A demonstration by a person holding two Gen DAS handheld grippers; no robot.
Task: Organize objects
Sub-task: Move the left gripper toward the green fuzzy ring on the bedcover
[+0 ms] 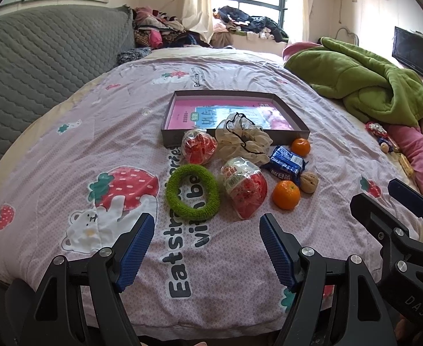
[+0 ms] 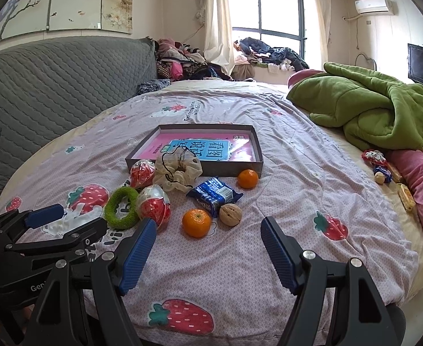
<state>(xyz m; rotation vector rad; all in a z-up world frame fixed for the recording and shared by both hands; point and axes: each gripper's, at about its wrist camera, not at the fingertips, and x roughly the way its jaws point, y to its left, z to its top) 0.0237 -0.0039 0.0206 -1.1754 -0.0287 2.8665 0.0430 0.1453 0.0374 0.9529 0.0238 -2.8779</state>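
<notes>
Blue-padded fingers [image 1: 137, 248] of the left gripper [image 1: 207, 248] and right gripper [image 2: 208, 252] are held apart and empty above a strawberry-print bed [image 1: 240, 265]. Just beyond are seen a soft green ring [image 1: 192, 191], crinkly snack bags [image 1: 244, 186], firm oranges [image 1: 286, 194], a walnut [image 2: 230, 214], then a shallow box [image 1: 234, 115]. The ring is judged light, best pinched across its band. More of the far window is shown in the right view.
</notes>
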